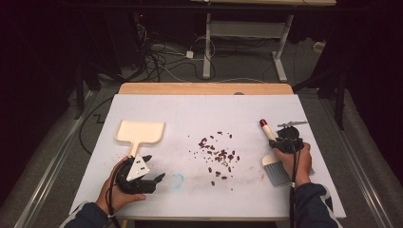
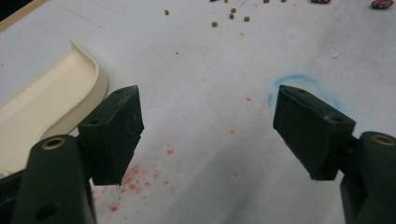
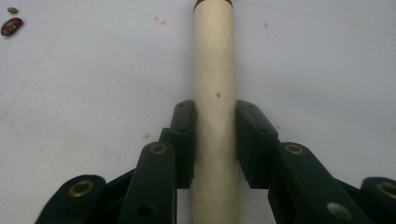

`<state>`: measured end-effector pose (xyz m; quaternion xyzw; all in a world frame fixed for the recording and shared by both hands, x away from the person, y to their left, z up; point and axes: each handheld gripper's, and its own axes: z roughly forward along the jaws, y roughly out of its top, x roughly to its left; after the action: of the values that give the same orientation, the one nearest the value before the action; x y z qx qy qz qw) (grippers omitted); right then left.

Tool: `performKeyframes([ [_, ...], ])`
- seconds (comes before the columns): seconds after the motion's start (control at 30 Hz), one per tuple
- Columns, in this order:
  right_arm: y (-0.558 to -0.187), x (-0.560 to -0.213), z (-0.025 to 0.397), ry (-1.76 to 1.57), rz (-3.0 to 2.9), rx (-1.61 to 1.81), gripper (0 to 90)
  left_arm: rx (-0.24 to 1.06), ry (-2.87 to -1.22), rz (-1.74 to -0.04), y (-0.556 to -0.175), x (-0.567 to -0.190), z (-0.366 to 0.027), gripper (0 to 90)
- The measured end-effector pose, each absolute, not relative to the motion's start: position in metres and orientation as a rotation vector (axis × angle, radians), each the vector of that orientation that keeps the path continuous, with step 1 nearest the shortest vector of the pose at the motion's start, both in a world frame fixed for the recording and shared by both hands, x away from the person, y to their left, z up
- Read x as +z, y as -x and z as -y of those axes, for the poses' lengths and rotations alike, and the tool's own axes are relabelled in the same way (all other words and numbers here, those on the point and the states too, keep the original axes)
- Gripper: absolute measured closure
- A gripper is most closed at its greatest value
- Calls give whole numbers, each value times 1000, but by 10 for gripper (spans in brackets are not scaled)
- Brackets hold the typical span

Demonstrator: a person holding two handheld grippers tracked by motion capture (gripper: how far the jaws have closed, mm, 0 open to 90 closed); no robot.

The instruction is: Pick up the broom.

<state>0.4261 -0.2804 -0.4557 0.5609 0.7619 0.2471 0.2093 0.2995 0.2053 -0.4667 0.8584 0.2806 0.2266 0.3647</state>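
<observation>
Squarely between the right gripper's (image 3: 215, 140) jaws sits the brush handle (image 3: 214, 84).

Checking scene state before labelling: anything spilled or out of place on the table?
Yes. Dark red beans and small green bits lie scattered loose on the white table, between the cream dustpan and the brush. Reddish specks and a blue ring mark stain the surface near the left tongs.

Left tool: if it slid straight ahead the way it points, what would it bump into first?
Probably the scattered beans. The open left tool faces bare white table first; the dustpan sits off to its side.
</observation>
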Motion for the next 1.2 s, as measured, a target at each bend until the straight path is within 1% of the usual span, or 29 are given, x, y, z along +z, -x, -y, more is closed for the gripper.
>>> performKeyframes([
  [0.03,-422,-451,282,-1540,-2104,741,708,590,-2204,-722,-300,-466,-205,233],
  [0.17,-411,-438,286,-1489,-2062,823,708,518,-2168,-736,-308,-456,-198,233],
  [0.23,-396,-421,286,-1435,-2025,894,709,476,-2148,-724,-313,-448,-189,233],
  [0.3,-392,-417,286,-1419,-2016,913,709,451,-2132,-697,-316,-441,-176,235],
  [0.33,-387,-410,286,-1399,-2003,934,712,426,-2126,-671,-317,-435,-164,237],
  [0.37,-375,-396,283,-1350,-1966,995,713,395,-2115,-621,-318,-427,-143,237],
  [0.4,-372,-392,281,-1337,-1952,1016,713,373,-2107,-595,-318,-422,-130,240],
  [0.43,-372,-392,281,-1337,-1952,1016,713,373,-2107,-595,-318,-422,-130,245],
  [0.5,-357,-376,270,-1250,-1928,1085,713,329,-2085,-518,-317,-410,-98,244],
  [0.63,-345,-366,256,-1189,-1919,1137,713,292,-2063,-426,-316,-399,-45,245],
  [0.67,-341,-364,252,-1175,-1916,1152,713,279,-2054,-413,-316,-398,-30,246],
  [0.7,-330,-359,241,-1131,-1913,1192,712,241,-2046,-384,-316,-400,-14,249],
  [0.73,-326,-357,237,-1112,-1912,1200,712,241,-2041,-370,-316,-402,-8,250],
  [0.8,-316,-353,228,-1078,-1901,1216,712,235,-2025,-372,-317,-405,0,285],
  [0.93,-300,-352,211,-1016,-1914,1260,711,154,-1976,-400,-323,-409,2,352],
  [1.03,-290,-351,198,-970,-1921,1280,711,137,-1986,-378,-323,-410,0,445],
  [1.07,-287,-351,194,-954,-1922,1287,711,120,-1977,-359,-323,-409,-3,519],
  [1.1,-284,-351,191,-946,-1917,1302,710,121,-1968,-358,-323,-409,-7,574],
  [1.2,-278,-348,185,-921,-1913,1326,708,135,-1978,-349,-325,-405,-18,615],
])
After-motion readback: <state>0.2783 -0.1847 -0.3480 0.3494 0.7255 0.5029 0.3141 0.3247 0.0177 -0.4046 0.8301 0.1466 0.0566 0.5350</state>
